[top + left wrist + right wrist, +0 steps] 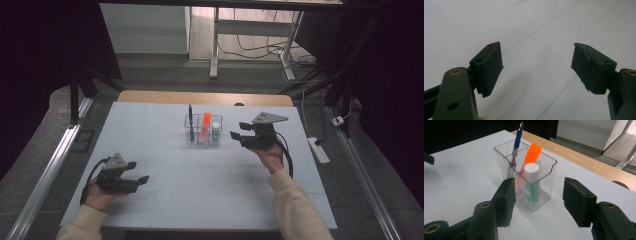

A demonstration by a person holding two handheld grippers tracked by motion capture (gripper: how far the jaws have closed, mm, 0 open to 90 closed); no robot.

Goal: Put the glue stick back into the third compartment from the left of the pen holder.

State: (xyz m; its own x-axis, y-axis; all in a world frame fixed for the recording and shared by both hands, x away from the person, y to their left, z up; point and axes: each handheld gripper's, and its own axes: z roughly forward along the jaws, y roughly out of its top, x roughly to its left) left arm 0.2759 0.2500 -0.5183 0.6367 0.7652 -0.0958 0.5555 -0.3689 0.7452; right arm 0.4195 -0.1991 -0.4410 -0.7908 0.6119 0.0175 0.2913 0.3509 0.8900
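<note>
White table (165, 200) with wooden far edge (150, 96); white power strip (319, 150) on grey floor (165, 70) beyond

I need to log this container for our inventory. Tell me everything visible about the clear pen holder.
The pen holder is clear, plastic-looking, rectangular, split into compartments, and stands upright on the white table. It holds a blue pen, an orange marker and a white-capped green tube. No gripper touches it.

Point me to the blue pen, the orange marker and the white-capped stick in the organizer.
blue pen (518, 137): right gripper view, upper barrel.
orange marker (533, 151): right gripper view, cap.
white-capped stick (532, 171): right gripper view, white cap.
</note>
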